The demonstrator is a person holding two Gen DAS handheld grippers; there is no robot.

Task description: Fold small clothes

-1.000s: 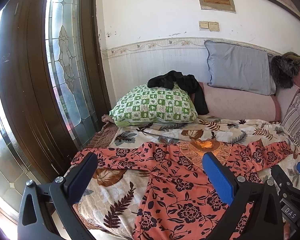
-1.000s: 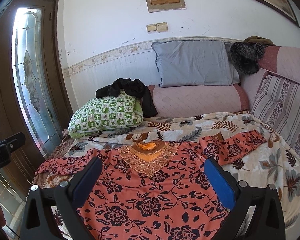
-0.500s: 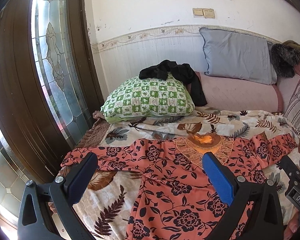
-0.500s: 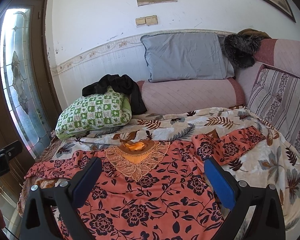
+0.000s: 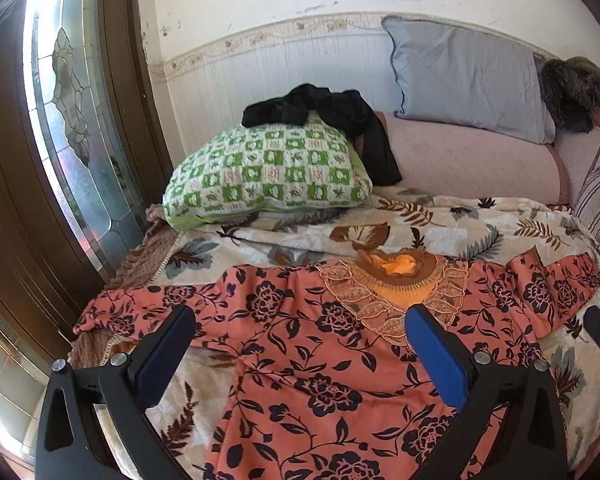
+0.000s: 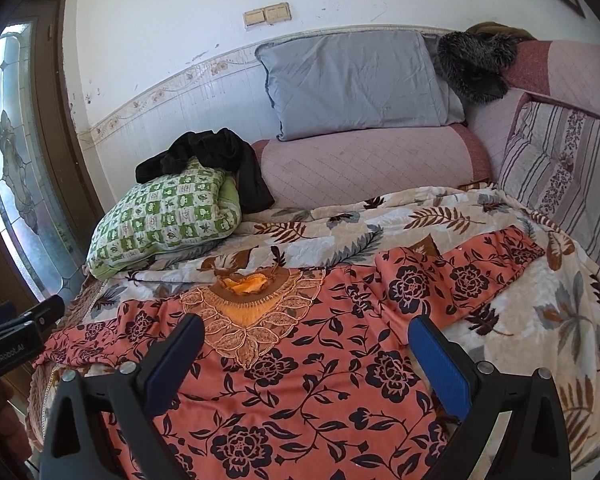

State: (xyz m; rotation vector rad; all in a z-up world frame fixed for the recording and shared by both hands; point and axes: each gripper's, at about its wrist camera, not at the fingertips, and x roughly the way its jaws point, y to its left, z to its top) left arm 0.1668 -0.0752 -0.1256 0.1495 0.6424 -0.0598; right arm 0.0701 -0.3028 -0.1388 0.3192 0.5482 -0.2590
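Note:
A salmon-pink top with dark flowers [image 5: 324,360] lies spread flat on the bed, front up, with an orange embroidered neckline [image 5: 396,280]. Its sleeves stretch out to the left [image 5: 140,308] and right [image 6: 480,268]. My left gripper [image 5: 300,348] is open and empty, above the top's left half. My right gripper [image 6: 306,360] is open and empty, above the chest area of the top [image 6: 300,380]. Neither touches the cloth.
A leaf-print blanket [image 6: 540,312] covers the bed. A green checked pillow [image 5: 268,172] with a black garment [image 5: 332,116] on it, a grey pillow [image 6: 360,84] and a pink bolster [image 6: 364,164] lie at the back. A glass door [image 5: 64,120] stands at the left.
Both grippers have moved forward and lower toward the top, so it looks larger. Both stay open and the top has not moved.

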